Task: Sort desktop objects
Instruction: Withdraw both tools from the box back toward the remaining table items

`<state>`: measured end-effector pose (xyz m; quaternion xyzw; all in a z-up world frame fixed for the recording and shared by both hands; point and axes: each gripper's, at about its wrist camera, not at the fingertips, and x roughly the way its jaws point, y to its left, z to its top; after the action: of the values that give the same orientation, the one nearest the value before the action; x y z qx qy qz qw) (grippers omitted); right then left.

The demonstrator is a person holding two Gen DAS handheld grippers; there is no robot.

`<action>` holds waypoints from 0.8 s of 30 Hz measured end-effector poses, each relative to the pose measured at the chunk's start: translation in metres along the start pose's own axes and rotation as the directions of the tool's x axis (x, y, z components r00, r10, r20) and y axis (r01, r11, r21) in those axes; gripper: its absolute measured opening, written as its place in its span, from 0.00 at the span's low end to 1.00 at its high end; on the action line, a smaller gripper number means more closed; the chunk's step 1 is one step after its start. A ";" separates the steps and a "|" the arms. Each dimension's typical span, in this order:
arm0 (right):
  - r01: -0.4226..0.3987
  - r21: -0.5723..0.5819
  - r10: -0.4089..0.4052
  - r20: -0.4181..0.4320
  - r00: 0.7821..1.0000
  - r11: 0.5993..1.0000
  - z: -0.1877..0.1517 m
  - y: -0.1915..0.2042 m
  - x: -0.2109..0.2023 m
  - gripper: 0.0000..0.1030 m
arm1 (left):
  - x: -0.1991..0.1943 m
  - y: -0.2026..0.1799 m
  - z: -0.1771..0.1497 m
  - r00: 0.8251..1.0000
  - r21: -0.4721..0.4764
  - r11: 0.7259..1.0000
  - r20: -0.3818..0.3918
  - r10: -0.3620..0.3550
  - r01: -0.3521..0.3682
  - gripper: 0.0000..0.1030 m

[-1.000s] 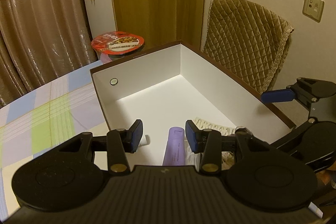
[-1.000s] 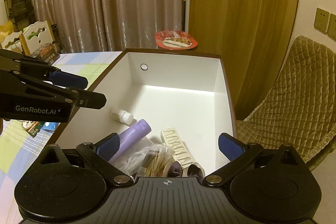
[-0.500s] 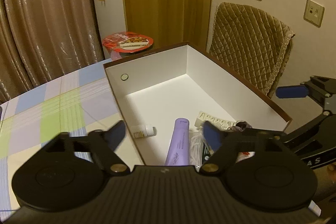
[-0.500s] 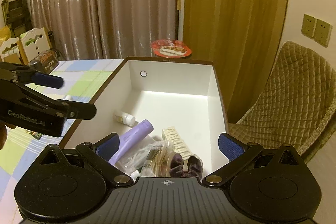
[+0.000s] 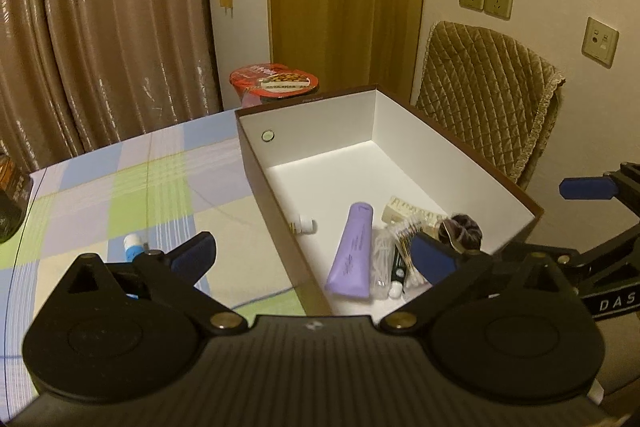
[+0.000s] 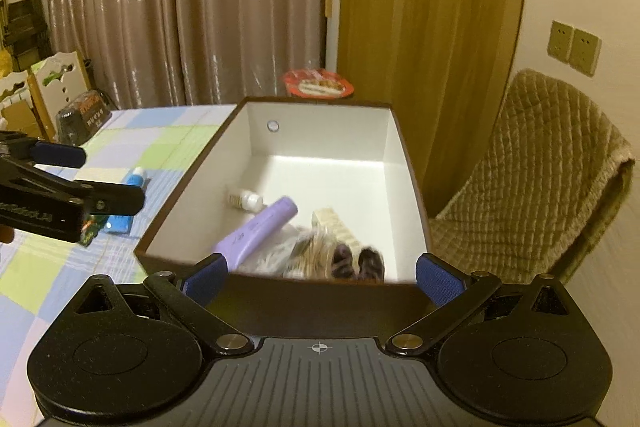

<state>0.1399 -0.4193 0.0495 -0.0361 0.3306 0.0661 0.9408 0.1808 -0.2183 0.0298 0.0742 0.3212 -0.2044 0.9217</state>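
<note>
The jaws of the left gripper are opening and stand about as wide as they go, with nothing between them; it hangs over the near left wall of the box, so one finger sits above the checked cloth of the bench and the other above the box's contents. The jaws of the right gripper are spread wide too and hold nothing; they straddle the near end wall of the box from just outside it.

The sorted things lie heaped at the near end of the box: a purple tube lying lengthwise, a small white bottle on its side against the left wall, a cream ridged piece, a clear packet that looks like cotton swabs, though the blur makes that uncertain, and a dark hair tie. They sit near the rim probably because each was let go just inside it.

Still out on the bench, just left of the box, lies a blue tube with a white cap, partly hidden behind the left gripper's finger in the left wrist view. With both grippers free and wide, it looks like the likely next pick. A red-lidded bowl stands beyond the far end of the box.
</note>
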 end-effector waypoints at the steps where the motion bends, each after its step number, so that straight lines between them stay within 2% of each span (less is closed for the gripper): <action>1: 0.007 -0.003 -0.007 -0.006 1.000 1.000 -0.002 0.002 -0.003 1.00 | -0.004 0.000 -0.004 1.000 -0.005 1.000 -0.004 -0.002 0.002 0.99; 10: 0.062 0.008 -0.062 -0.064 0.996 0.998 -0.033 0.019 -0.027 1.00 | -0.040 -0.006 -0.049 0.998 -0.007 1.000 -0.060 -0.024 0.024 0.99; 15: 0.063 0.004 -0.062 -0.096 0.993 0.998 -0.048 0.031 -0.034 1.00 | -0.050 -0.003 -0.075 0.993 -0.044 0.998 -0.105 -0.044 0.039 0.99; 24: 0.033 0.016 -0.031 -0.146 0.989 0.999 -0.068 0.060 -0.032 1.00 | -0.065 0.015 -0.107 0.989 -0.089 0.996 -0.146 -0.030 0.017 0.99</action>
<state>0.0641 -0.3711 0.0152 -0.0374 0.3985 0.0451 0.9153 0.0805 -0.1545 -0.0136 0.0447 0.3979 -0.1951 0.8953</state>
